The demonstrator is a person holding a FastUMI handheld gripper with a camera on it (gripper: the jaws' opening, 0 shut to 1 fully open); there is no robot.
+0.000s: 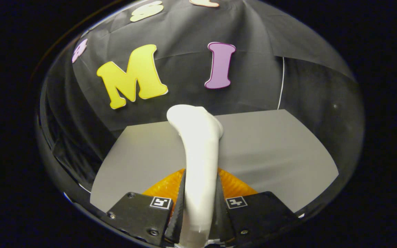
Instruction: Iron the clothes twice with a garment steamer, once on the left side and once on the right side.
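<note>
The tool (200, 206) is pinching the white handle of a garment steamer (198, 151), with one finger pressing on each side of the handle. The handle is running forward between the fingers and widening into a rounded head just beyond them, so the steamer is being carried like an extension of the tool, probably so that its head can be swept over cloth. Under the handle, right beside the fingers, an orange textured piece (234, 184) is showing on both sides; it may be the steamer's base or part of the clothes, and the view is not making that clear. Beneath and beyond it, a grey desk (274, 144) is lying flat, reaching back to the black cloth wall (184, 31) of the booth. A thin white cord (281, 82) is hanging down that wall to the right. No garment is clearly recognisable, so the ironing passes seem not to be under way yet. Counted: one steamer, one orange piece, one desk, one cord, two fingers.
</note>
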